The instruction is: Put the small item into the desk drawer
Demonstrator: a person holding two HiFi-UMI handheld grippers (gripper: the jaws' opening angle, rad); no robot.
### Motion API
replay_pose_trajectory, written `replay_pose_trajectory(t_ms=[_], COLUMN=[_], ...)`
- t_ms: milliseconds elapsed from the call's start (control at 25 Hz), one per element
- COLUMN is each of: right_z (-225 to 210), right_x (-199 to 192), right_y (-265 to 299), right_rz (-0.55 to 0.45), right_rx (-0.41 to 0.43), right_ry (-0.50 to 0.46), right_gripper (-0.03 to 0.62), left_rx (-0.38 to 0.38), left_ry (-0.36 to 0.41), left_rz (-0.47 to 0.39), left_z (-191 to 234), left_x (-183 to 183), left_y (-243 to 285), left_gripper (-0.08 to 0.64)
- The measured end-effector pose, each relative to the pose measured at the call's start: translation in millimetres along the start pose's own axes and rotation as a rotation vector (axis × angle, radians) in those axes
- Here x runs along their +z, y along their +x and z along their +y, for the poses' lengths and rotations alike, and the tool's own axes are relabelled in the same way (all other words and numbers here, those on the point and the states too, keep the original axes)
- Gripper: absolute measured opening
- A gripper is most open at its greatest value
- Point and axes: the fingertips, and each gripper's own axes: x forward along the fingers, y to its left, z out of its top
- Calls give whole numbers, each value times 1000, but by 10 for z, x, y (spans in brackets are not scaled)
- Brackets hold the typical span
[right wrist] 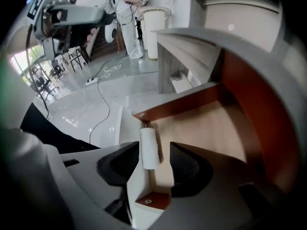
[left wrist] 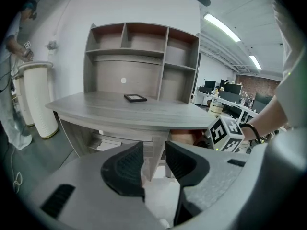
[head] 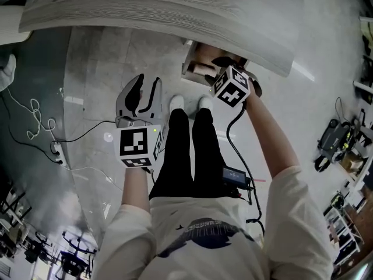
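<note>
A small white cylinder (right wrist: 149,148) lies in the open wooden drawer (right wrist: 182,102), against its side wall near a corner. My right gripper (right wrist: 154,148) reaches into the drawer with the cylinder between its open jaws; neither pad presses on it. In the head view the right gripper (head: 221,63) is at the drawer (head: 195,60) under the grey desk (head: 163,10), and its marker cube hides the jaws. My left gripper (head: 145,95) hangs lower left over the floor, in front of the desk (left wrist: 120,109). It (left wrist: 154,152) is open with nothing in it.
White cables (head: 35,121) and a power strip (head: 55,150) lie on the floor at left. A shelf unit (left wrist: 144,56) and a small picture frame (left wrist: 135,97) stand on the desk. A white bin (left wrist: 38,99) and a person (left wrist: 9,80) are left of it.
</note>
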Motion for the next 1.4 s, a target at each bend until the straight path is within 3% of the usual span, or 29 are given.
replay_pose_trajectory(t_ms=[360, 600, 960, 1160, 1400], right_z=[-45, -117, 44, 106, 149], right_x=[449, 619, 695, 614, 635], right_y=[-1528, -2859, -4368, -4817, -5080], right_rz=[-426, -700, -945, -1036, -1069], right_rx=[-210, -403, -595, -658, -715], right_ry=[313, 449, 425, 419, 334], right_gripper=[196, 195, 154, 97, 20], left_rx=[-34, -51, -33, -17, 5], left_ry=[56, 108, 127, 149, 175], left_rz=[-109, -246, -437, -524, -614], left_z=[-402, -733, -1064, -1217, -1404], left_x=[823, 1616, 2354, 2558, 2740], left_y=[-309, -658, -1358, -1632, -1843], left_gripper=[135, 135, 133, 107, 32])
